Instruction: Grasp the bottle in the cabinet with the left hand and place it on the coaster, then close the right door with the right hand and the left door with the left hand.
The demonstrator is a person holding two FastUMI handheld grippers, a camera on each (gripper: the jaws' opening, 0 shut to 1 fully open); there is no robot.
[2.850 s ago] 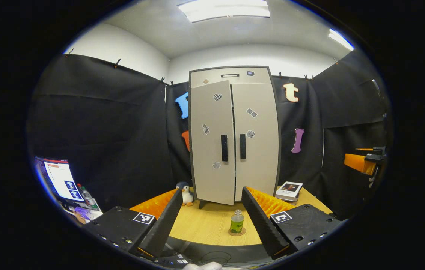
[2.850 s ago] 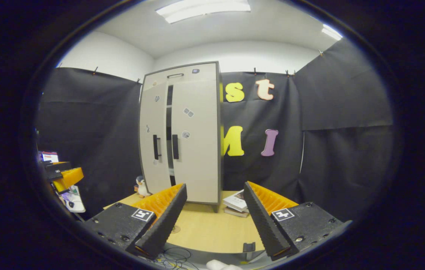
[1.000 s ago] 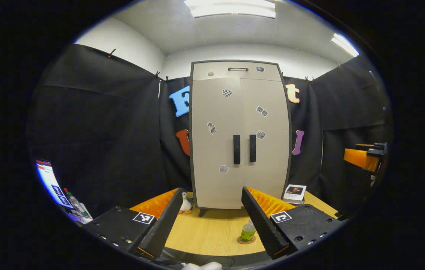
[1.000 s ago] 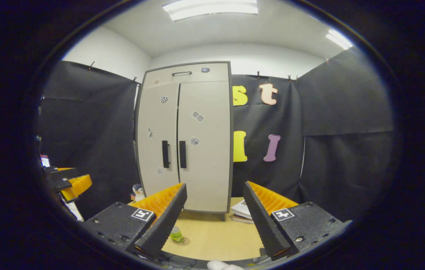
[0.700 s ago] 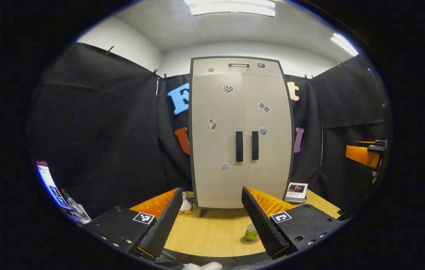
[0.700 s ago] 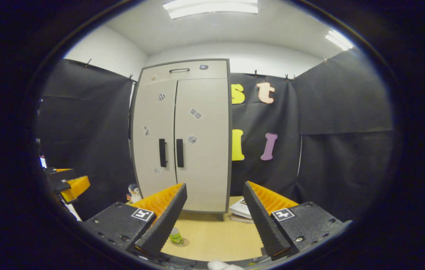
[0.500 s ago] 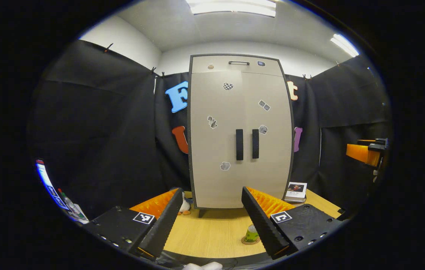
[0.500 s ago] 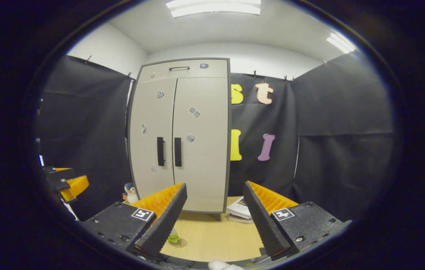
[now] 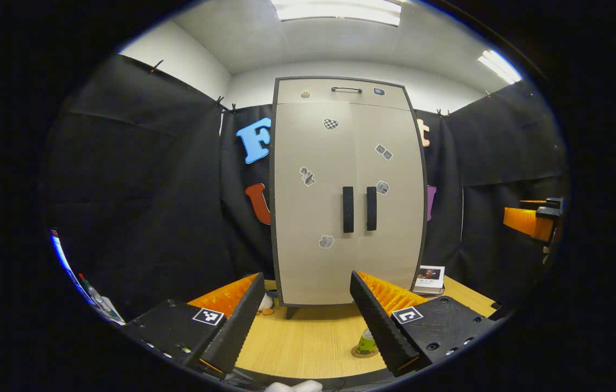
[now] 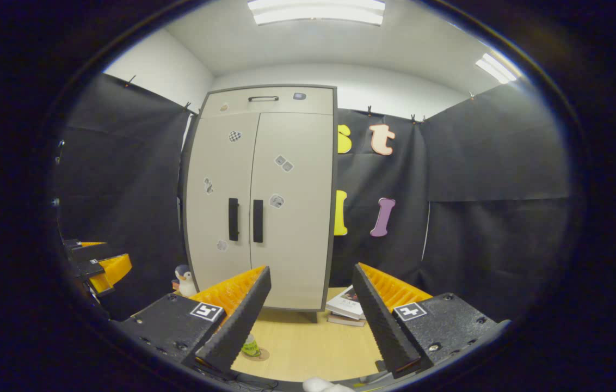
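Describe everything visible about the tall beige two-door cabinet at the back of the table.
The tall beige cabinet stands upright on short dark feet at the back of the light wooden table, against the black cloth wall. It has a dark frame, two smooth matte doors, both shut flush, with a pair of black vertical handles at the centre seam. Small stickers dot the doors. A top panel carries a slim dark handle. Neither gripper touches it.

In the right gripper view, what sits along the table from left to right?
Toy penguin → green bottle on its coaster → cabinet → stack of books.
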